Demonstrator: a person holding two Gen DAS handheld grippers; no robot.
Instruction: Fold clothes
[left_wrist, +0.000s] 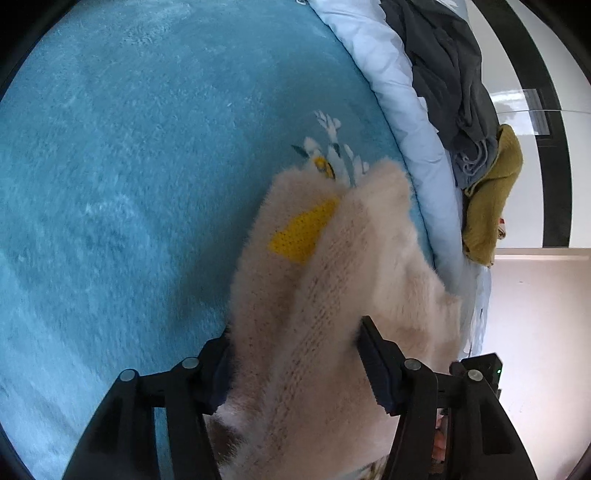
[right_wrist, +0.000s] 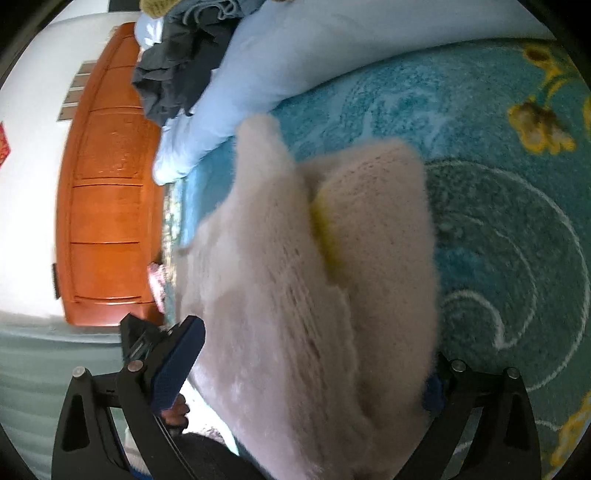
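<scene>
A fluffy cream knitted sweater (left_wrist: 325, 266) with a yellow patch (left_wrist: 303, 232) is bunched over the teal fleece blanket (left_wrist: 129, 166) on the bed. My left gripper (left_wrist: 295, 362) has its jaws wide apart with the sweater's thick fold lying between them. In the right wrist view the same sweater (right_wrist: 325, 288) fills the middle, blurred. My right gripper (right_wrist: 306, 373) also stands wide, the sweater bundle between its fingers; the right fingertip is hidden under the knit.
A pale blue duvet (left_wrist: 399, 96) runs along the blanket's far edge, with a dark grey garment pile (left_wrist: 450, 62) and a mustard knit (left_wrist: 491, 192) on it. An orange wooden headboard (right_wrist: 107, 184) stands at the left in the right wrist view.
</scene>
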